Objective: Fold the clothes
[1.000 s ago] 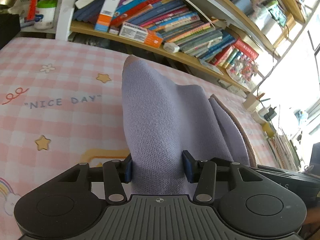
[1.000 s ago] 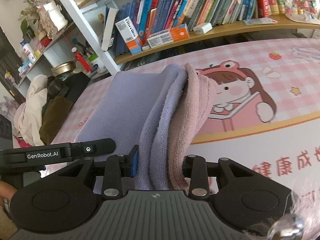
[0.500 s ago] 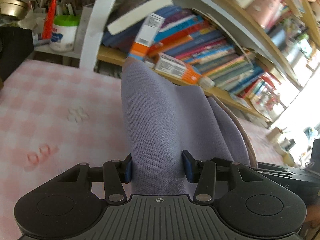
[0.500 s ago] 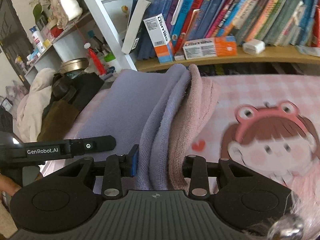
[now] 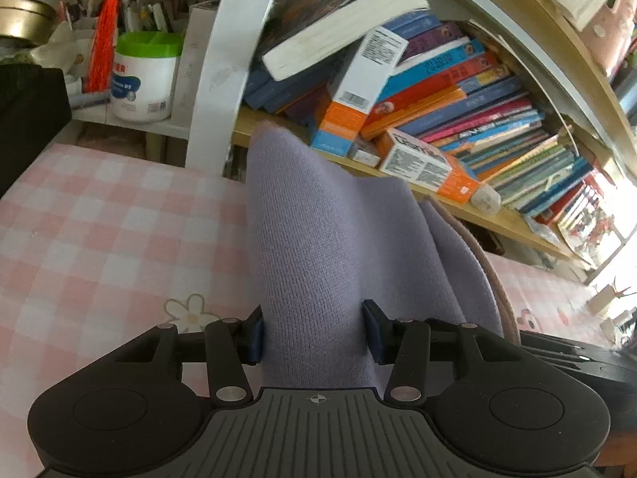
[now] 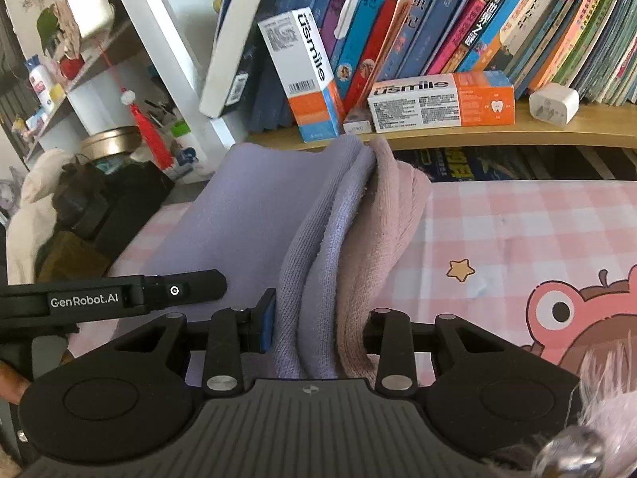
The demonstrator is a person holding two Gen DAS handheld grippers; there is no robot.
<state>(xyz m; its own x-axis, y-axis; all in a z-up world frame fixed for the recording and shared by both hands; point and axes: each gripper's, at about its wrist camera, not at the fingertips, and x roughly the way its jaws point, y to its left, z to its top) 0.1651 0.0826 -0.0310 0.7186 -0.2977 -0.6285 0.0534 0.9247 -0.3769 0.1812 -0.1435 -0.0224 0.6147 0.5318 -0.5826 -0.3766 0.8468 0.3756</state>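
A lilac knit garment with a pinkish inner layer is bunched into a thick fold. My left gripper is shut on one end of it, the cloth filling the gap between the blue pads. My right gripper is shut on the other end, where lilac layers and the pink layer stack side by side. The cloth spans flat between both grippers above the pink checked tabletop. The left gripper's black body shows at the left of the right wrist view.
A wooden shelf packed with books and toothpaste boxes runs close behind the table's far edge. A white upright post, a white jar and a red tassel stand at left. Dark bags and cloth lie beside the table.
Both grippers have carried the held garment across the table toward the bookshelf and its left end; the shelf and boxes now loom much closer. The grips look the same.
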